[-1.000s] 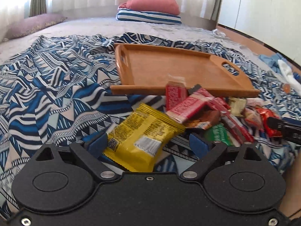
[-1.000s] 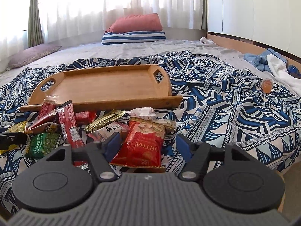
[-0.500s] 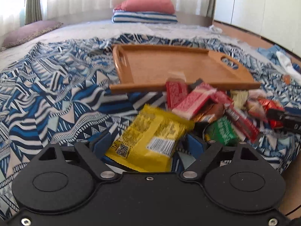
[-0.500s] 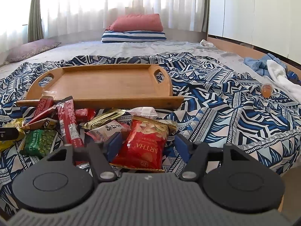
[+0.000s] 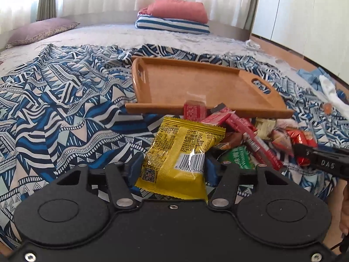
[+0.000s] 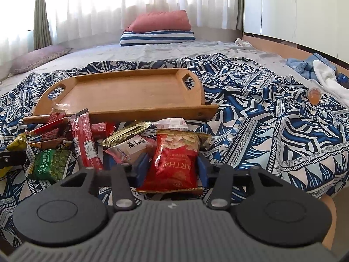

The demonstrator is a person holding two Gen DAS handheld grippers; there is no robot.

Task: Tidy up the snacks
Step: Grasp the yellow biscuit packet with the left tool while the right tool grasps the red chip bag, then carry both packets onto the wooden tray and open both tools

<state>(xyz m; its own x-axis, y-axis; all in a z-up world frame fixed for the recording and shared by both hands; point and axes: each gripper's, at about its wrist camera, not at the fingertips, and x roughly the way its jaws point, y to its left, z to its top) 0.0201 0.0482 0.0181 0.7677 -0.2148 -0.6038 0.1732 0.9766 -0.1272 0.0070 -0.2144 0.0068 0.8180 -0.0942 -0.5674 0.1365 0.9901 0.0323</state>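
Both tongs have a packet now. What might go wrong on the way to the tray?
The left tongs pinch the yellow bag only near its lower end, so it may flop or slip. The red bag in the right tongs overlaps neighbouring packets and could drag them along. The tray lies on rumpled cloth and may tip.

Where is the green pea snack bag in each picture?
Left wrist view: the green pea bag peeks out just right of the yellow bag held in the left tongs.
Right wrist view: it lies at lower left, left of the red bag in the right tongs.
Shared landmark: the wooden tray behind the snack pile.
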